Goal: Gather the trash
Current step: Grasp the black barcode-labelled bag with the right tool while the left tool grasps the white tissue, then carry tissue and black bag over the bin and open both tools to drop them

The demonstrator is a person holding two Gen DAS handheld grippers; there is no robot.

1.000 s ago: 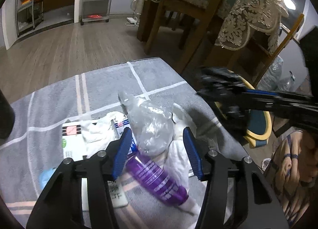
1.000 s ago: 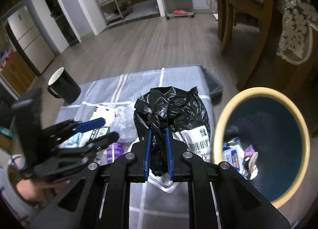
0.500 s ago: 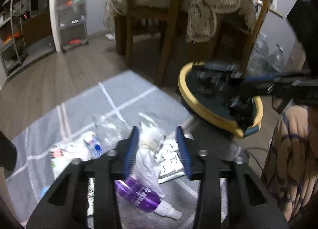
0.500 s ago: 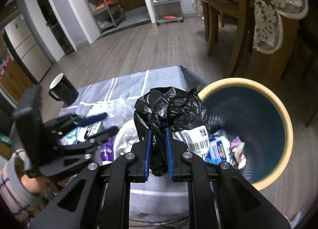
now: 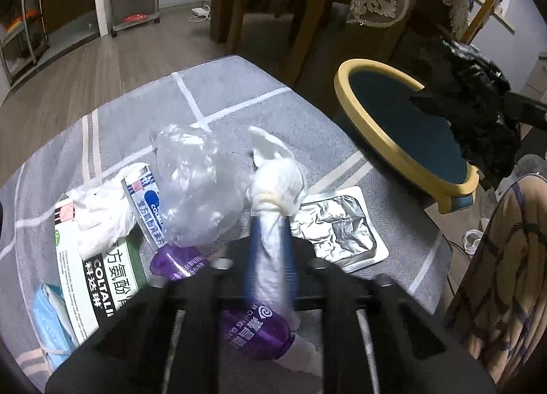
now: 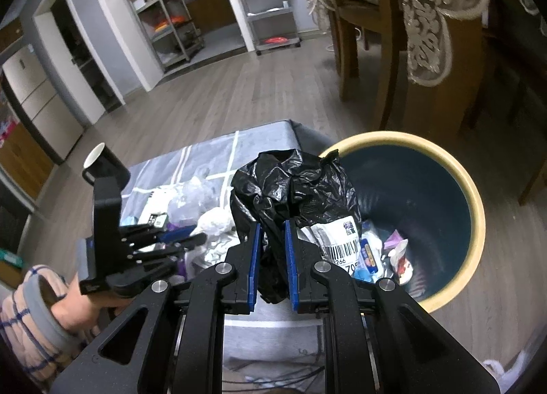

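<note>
A crumpled white tissue wad (image 5: 276, 182) was gripped between the blue pads of the left claw (image 5: 270, 250), held above the grey, white-lined cloth-covered counter (image 5: 239, 93). Beneath it lay a purple plastic bottle (image 5: 254, 329), a clear plastic bag (image 5: 198, 185), a silver foil packet (image 5: 336, 226) and a green-and-white medicine box (image 5: 102, 274). A crumpled black plastic bag (image 6: 290, 195) was clamped in the right claw (image 6: 271, 257), beside the round yellow-rimmed blue trash bin (image 6: 444, 168), which already held wrappers.
</note>
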